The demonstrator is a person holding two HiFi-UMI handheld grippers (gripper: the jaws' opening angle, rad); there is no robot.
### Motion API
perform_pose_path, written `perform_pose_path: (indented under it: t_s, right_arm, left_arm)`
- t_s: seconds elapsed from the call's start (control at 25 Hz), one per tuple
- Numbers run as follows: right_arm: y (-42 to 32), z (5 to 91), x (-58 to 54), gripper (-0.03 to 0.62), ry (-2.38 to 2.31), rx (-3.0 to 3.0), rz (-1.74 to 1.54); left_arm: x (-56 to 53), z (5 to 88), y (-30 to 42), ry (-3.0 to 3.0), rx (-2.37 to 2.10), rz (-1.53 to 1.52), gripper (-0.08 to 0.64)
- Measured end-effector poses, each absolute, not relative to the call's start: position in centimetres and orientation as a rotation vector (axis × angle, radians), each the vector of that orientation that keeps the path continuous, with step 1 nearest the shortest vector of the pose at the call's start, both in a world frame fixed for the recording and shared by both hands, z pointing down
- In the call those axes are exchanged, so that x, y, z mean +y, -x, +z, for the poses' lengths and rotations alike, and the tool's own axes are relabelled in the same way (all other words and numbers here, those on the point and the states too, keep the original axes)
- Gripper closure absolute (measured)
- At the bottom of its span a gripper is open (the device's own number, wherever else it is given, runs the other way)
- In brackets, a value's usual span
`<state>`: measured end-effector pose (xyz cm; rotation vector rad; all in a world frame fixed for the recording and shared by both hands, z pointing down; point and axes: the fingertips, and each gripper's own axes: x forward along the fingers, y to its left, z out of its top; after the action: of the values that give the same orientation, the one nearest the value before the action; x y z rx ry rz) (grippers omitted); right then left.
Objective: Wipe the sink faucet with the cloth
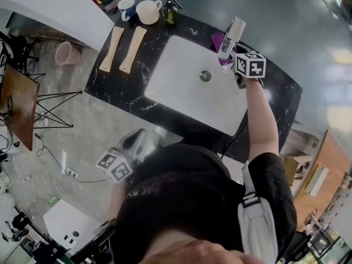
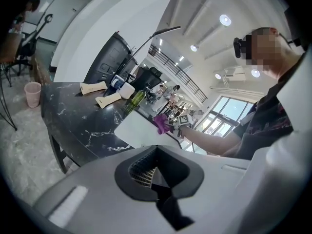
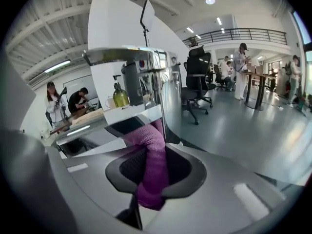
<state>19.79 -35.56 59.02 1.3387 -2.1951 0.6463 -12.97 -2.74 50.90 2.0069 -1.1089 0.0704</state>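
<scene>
A chrome faucet (image 1: 234, 32) stands at the far right edge of the white sink (image 1: 181, 87) set in a black marble counter. My right gripper (image 1: 227, 59) is beside the faucet's base, shut on a purple cloth (image 1: 225, 62). In the right gripper view the cloth (image 3: 152, 160) hangs between the jaws, with the mirror-like faucet (image 3: 141, 82) right ahead and the cloth's front end against it. My left gripper (image 1: 144, 136) hangs low by the person's side, off the counter. Its jaws (image 2: 156, 172) look shut with nothing in them.
Two wooden boards (image 1: 122, 49) lie on the counter left of the sink. Two mugs (image 1: 148, 11) and a green soap bottle (image 1: 170, 13) stand at the far corner. The drain (image 1: 205, 76) sits mid-sink. A pink bin (image 1: 67, 53) is on the floor.
</scene>
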Motion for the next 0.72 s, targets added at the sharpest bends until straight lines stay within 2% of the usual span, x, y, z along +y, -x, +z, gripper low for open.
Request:
perform_pose_path:
  t_s: [0.16, 0.36, 0.72]
  right_arm:
    - [-20.2, 62.1, -35.3, 0.497, -1.328, -2.032, 0.679]
    - [-20.2, 61.5, -35.1, 0.495, -1.34, -2.021, 0.685]
    - [-24.7, 52.5, -34.2, 0.499, -1.474, -2.232, 0.703]
  left_arm:
    - [-2.2, 50.9, 13.4, -2.0, -1.121, 0.059, 0.56]
    - [-1.8, 50.4, 14.2, -2.004, -1.135, 0.025, 0.56]
    - [-2.5, 49.6, 14.1, -2.041, -1.095, -0.02, 0.56]
